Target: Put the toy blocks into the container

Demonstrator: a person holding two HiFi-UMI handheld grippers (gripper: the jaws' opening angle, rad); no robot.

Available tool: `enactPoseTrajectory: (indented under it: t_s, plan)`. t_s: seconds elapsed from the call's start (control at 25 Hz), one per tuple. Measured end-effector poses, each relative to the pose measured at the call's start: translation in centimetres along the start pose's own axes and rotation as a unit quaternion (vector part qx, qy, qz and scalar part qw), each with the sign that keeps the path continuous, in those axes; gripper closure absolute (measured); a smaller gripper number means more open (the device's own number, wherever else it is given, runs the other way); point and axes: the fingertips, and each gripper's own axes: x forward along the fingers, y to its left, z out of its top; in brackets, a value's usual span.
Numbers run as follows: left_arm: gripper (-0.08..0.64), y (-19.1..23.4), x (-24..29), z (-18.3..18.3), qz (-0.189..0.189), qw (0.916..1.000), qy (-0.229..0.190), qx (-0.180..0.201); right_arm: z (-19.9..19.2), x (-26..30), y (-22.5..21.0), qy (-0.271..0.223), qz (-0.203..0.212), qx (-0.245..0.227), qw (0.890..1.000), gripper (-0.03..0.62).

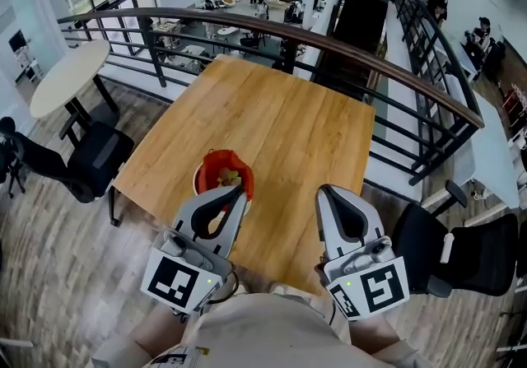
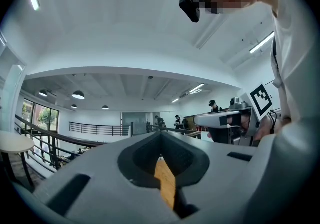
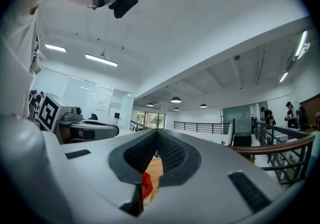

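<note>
**A:** When the scene is seen from above, where is the left claw [image 1: 240, 188] held?

**B:** It is held over the near part of the wooden surface [image 1: 288, 119], with its tip at the near rim of the red container [image 1: 216, 164]. Whether the rim is touched cannot be told. Its jaws are pressed together and nothing is pinched between them.

**A:** And how is the right claw [image 1: 326, 192] seen?

**B:** It is held to the right, well apart from the container, near the near edge of the surface. Its jaws are also pressed together, and nothing is held.

**A:** Where are the toy blocks [image 1: 229, 179] found?

**B:** They are seen inside the container as small pale pieces. A dark railing [image 1: 329, 44] is seen beyond the far edge of the surface.
</note>
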Motion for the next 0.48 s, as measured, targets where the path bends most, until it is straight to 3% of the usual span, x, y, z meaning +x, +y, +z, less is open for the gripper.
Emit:
enactPoseTrajectory:
  t_s: [0.48]
  plan:
    - [0.548,-0.56,0.19,-0.56,0.007,0.9999,0.013,-0.002,-0.58,-0.07,0.15,0.003,0.019,0.004,1.000,0.571]
